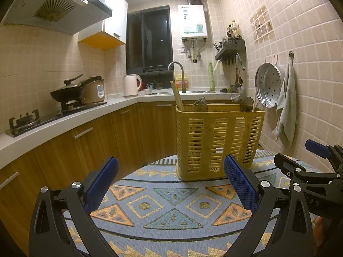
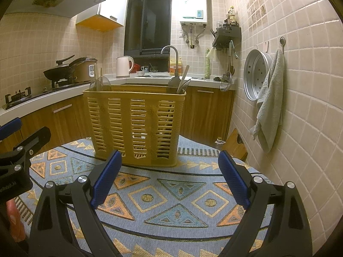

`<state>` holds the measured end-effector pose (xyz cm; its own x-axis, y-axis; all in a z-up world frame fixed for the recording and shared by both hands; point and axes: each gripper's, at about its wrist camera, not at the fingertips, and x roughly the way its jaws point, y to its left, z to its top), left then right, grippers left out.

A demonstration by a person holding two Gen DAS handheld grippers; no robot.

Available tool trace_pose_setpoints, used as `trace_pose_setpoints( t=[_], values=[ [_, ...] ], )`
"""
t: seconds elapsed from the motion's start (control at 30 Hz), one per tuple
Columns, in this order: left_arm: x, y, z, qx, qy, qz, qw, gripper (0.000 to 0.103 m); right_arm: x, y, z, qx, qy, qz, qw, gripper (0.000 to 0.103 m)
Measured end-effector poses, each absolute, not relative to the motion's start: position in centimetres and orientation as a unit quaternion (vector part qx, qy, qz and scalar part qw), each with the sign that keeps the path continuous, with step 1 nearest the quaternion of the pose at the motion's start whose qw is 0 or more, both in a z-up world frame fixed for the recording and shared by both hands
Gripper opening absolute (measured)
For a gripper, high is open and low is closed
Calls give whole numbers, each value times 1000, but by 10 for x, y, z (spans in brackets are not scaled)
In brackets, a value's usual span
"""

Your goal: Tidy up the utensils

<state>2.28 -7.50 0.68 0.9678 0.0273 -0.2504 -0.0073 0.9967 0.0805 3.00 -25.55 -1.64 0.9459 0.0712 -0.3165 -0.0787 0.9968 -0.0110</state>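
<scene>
Two grippers, both empty, jaws wide apart. The left gripper and right gripper hang low over the round table with the blue-and-orange geometric-pattern woven cloth, side by side, both on the near side of the holder and short of touching it.

The tall yellow slatted plastic utensil holder stands upright on the cloth, toward the table's far edge. Utensils already stand in it: pale wooden chopsticks or a spatula handle at the holder's left end, dark ladle-like pieces next to them, and a white-handled utensil with more dark scoops at the right end. In the right wrist view grey metal spoons poke up at the holder's right end. Cannot tell which inner compartments hold what.

Handling, as a judgement: holder looks light, thin-walled, a bit flexible, and top-heavy with tall handles, so it may tip or slide on the cloth if nudged. Utensils are stiff; metal ones likely slippery, wooden ones grippier. Best hold is on a handle just above the holder's rim, pulled straight up.

No loose utensils visible on the cloth around the holder.
</scene>
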Motion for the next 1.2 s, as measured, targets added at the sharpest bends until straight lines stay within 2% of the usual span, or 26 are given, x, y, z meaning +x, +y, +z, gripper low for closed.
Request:
trace_pose_setpoints(
  t=[1.2],
  values=[
    [33, -64, 7, 17, 149, 19, 989, 95, 31, -253, -20, -15, 163, 46, 985, 87]
  ],
)
